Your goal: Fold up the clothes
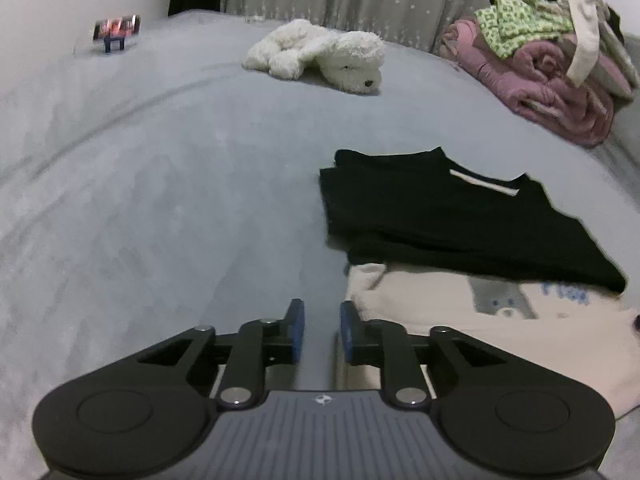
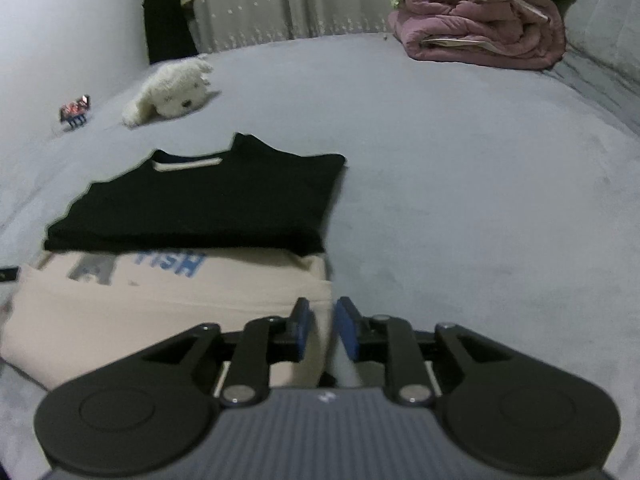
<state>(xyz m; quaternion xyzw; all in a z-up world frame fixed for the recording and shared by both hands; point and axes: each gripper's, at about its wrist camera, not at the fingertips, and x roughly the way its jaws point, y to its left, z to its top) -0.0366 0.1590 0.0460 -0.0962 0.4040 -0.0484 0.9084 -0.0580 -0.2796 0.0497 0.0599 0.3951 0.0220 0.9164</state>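
Note:
A folded cream shirt (image 1: 460, 320) with a grey bear print and blue letters lies on the grey bed (image 1: 160, 200). A folded black shirt (image 1: 440, 220) rests just beyond it, overlapping its far edge. My left gripper (image 1: 322, 332) hovers at the cream shirt's left edge, its blue pads slightly apart with only bed showing between them. In the right wrist view the cream shirt (image 2: 160, 312) and black shirt (image 2: 208, 208) lie to the left. My right gripper (image 2: 322, 328) stands over the cream shirt's right edge, pads slightly apart and not pressing on the cloth.
A white plush dog (image 1: 320, 54) lies further back on the bed. A rolled pink quilt (image 1: 540, 80) topped with loose clothes (image 1: 516, 20) sits at the back right. A small phone on a stand (image 1: 117, 28) stands at the far left. Bare bedcover (image 2: 480, 200) spreads to the right.

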